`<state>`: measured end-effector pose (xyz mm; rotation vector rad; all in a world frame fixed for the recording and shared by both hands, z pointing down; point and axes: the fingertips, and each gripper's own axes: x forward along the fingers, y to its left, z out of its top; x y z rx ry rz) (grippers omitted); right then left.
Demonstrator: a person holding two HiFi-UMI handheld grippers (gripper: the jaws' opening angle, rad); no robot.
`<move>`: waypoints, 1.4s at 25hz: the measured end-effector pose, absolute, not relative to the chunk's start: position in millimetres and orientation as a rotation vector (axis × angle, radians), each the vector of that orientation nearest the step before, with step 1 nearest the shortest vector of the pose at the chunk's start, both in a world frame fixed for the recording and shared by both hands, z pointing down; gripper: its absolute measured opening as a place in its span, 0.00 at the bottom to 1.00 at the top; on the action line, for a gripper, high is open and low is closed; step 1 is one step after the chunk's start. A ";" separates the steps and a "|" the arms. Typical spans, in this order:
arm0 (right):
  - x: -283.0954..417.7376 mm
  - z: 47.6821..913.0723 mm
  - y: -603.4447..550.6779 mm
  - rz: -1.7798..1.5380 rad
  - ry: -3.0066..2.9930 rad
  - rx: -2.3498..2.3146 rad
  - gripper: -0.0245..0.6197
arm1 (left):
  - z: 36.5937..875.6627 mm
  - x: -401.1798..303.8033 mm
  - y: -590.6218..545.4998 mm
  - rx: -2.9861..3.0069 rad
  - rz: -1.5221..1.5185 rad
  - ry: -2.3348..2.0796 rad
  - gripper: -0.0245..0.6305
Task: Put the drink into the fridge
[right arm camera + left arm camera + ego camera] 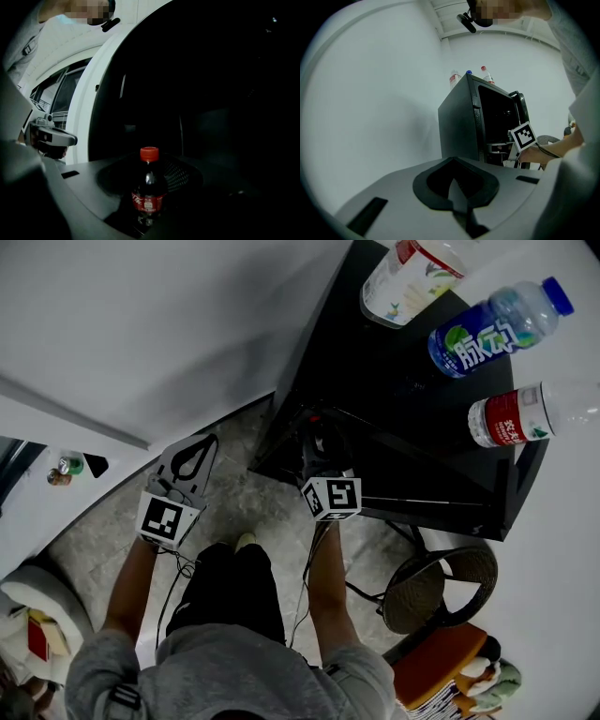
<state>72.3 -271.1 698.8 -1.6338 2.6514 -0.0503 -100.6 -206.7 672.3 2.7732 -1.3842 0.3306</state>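
A small cola bottle (148,192) with a red cap stands upright between the jaws of my right gripper (151,183), which is shut on it. That gripper (322,448) reaches into the open front of the black fridge (394,371), and the dark interior (215,117) fills the right gripper view. Its marker cube (522,136) shows at the fridge opening (499,122). My left gripper (190,461) hangs to the left of the fridge over the floor, shut and with nothing in it (453,185).
Three bottles lie on the fridge top: a white one (410,277), a blue one (497,329) and a clear one with a red label (525,413). A round stool (433,587) stands right of my legs. A white wall (141,324) is at the left.
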 end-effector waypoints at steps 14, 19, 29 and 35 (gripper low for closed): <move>78.6 656.2 -221.1 -0.051 2.680 -1.707 0.38 | 629.1 -93.1 -180.4 2.819 0.297 -1.330 0.04; 81.6 621.0 -193.9 -0.054 2.668 -1.756 0.32 | 598.4 -94.8 -168.6 2.833 0.322 -1.315 0.04; 82.5 535.5 -148.6 -0.036 2.627 -1.856 0.18 | 507.5 -94.6 -154.3 2.888 0.210 -1.307 0.04; 91.7 481.5 -126.7 -0.037 2.558 -1.897 0.12 | 465.6 -96.4 -148.7 2.899 0.201 -1.295 0.04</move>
